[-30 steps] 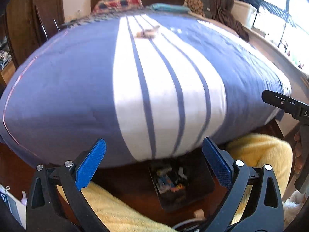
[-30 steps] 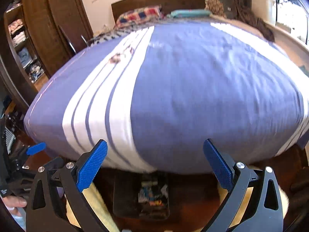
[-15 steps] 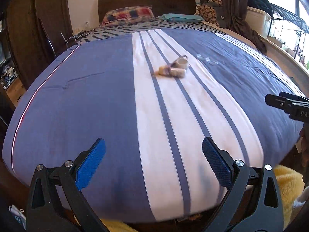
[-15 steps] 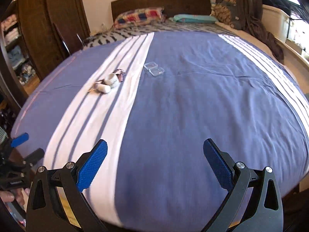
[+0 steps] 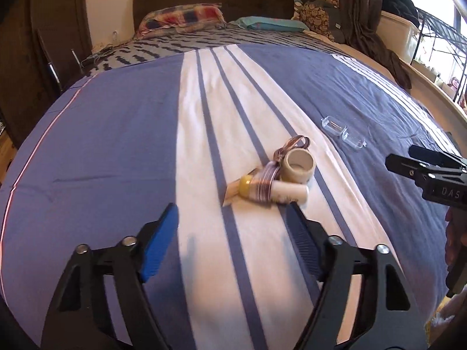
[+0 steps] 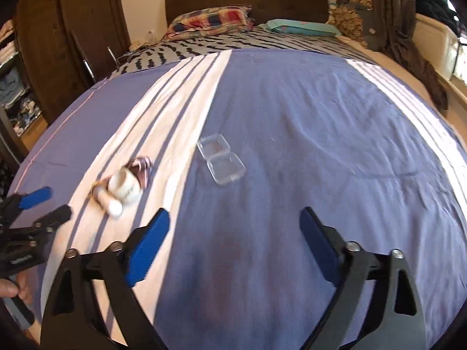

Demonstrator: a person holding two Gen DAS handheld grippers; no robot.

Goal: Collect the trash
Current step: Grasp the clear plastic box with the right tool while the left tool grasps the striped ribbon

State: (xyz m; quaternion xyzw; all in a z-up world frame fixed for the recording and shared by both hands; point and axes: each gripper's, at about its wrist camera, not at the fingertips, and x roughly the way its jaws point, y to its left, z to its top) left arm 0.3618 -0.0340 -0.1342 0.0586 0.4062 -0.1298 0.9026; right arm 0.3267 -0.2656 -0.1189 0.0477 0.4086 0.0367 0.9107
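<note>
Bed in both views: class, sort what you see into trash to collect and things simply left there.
Trash to collect:
- tape roll
- white tube
- ribbon
- clear plastic case

Left there:
- plaid pillow
- teal pillow
- striped duvet

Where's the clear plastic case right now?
The clear case lies open on the blue part of the bedspread, ahead of the right gripper, just right of the tape roll pile.

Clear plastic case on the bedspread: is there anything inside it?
The clear plastic case lies hinged open on the bedspread. Both halves look empty, with blue fabric showing through. Motion blur could hide something very small.
</note>
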